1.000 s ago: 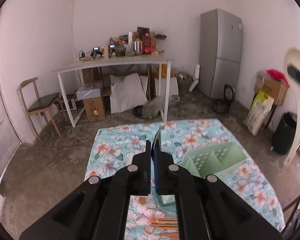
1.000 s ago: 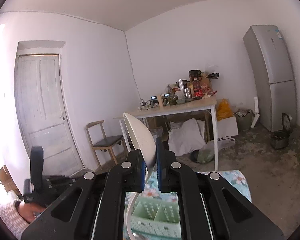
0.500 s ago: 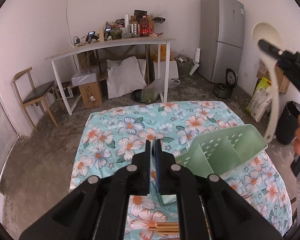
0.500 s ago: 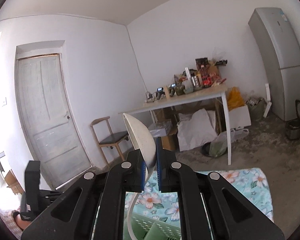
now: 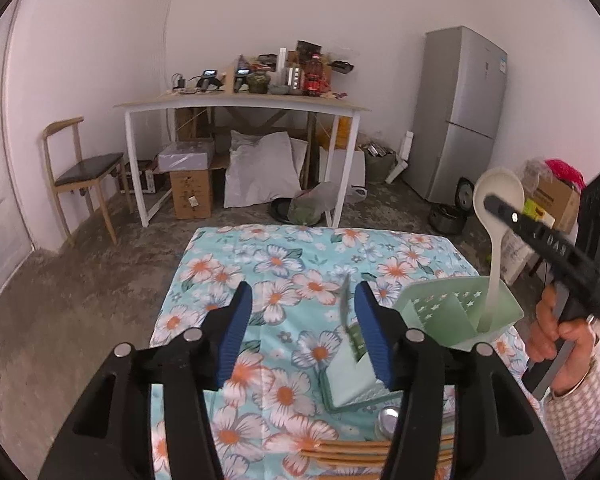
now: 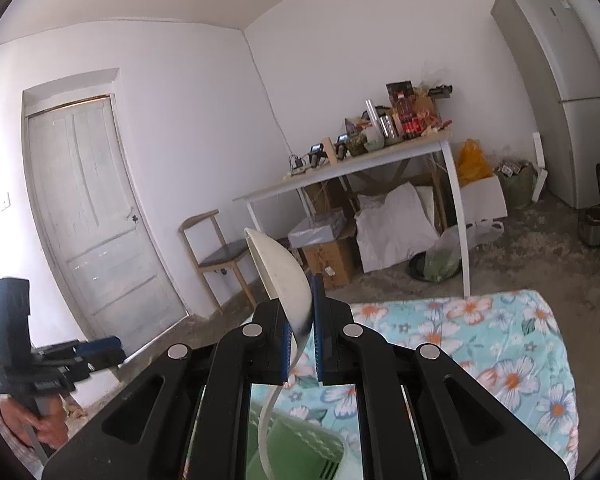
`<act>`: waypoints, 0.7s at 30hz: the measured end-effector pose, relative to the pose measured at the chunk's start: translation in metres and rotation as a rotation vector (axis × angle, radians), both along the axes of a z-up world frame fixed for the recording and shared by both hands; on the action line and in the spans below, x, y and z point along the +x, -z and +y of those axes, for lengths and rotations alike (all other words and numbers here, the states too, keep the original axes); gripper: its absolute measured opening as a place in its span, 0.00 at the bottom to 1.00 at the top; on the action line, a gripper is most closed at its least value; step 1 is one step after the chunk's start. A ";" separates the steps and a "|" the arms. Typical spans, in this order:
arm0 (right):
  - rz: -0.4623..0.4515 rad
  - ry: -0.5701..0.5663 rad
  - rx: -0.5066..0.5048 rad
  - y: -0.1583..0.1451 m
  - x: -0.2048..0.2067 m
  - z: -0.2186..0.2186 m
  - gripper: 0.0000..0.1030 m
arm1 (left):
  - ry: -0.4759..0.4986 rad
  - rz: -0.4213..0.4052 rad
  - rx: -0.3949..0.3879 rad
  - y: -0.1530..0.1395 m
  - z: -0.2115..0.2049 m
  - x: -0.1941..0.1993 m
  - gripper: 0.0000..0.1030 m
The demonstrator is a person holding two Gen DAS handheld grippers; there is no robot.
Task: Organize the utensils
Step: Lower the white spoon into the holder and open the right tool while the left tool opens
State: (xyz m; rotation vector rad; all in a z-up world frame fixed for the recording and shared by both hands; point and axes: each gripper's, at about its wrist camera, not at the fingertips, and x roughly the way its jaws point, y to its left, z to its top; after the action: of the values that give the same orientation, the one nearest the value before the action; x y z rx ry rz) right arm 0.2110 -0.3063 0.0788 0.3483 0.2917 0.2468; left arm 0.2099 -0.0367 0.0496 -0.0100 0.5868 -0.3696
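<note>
A pale green utensil caddy [image 5: 456, 316] stands on the floral tablecloth [image 5: 284, 272]. My left gripper [image 5: 304, 332] is open just above it, and a knife [image 5: 345, 304] stands in a caddy compartment between its fingers. My right gripper [image 6: 302, 332] is shut on the bowl of a white ladle [image 6: 286, 280]. In the left wrist view the ladle [image 5: 496, 220] stands upright with its handle down in the caddy's right compartment. The caddy also shows below the right gripper [image 6: 300, 452].
Wooden chopsticks [image 5: 356, 454] and a metal spoon [image 5: 386, 420] lie on the cloth near the front edge. Beyond the table are a cluttered white desk [image 5: 240, 102], a chair [image 5: 80, 168] and a grey fridge [image 5: 464, 116].
My left gripper has opened and let go of the knife, which now stands in the caddy. My right gripper has lowered the ladle so its handle is inside the caddy.
</note>
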 end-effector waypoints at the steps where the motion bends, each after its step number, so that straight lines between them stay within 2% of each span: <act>1: 0.006 -0.001 -0.006 0.002 -0.003 0.001 0.09 | -0.008 0.005 -0.004 0.002 0.005 -0.002 0.51; 4: 0.016 0.008 -0.024 0.006 -0.012 0.002 0.14 | -0.029 0.013 -0.007 0.005 0.015 -0.008 0.53; 8: 0.024 0.028 -0.040 0.007 -0.027 0.002 0.33 | -0.050 0.026 -0.011 0.011 0.027 -0.017 0.56; 14: 0.029 0.061 -0.035 0.001 -0.047 -0.003 0.52 | -0.073 0.040 -0.046 0.013 0.042 -0.033 0.63; 21: -0.001 0.086 -0.012 -0.021 -0.074 -0.007 0.59 | -0.074 0.052 -0.095 0.011 0.051 -0.054 0.73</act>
State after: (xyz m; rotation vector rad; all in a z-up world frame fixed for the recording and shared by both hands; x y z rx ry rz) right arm 0.1372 -0.3128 0.0995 0.3484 0.2766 0.1610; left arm 0.1560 0.0148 0.0383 -0.1323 0.6184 -0.3256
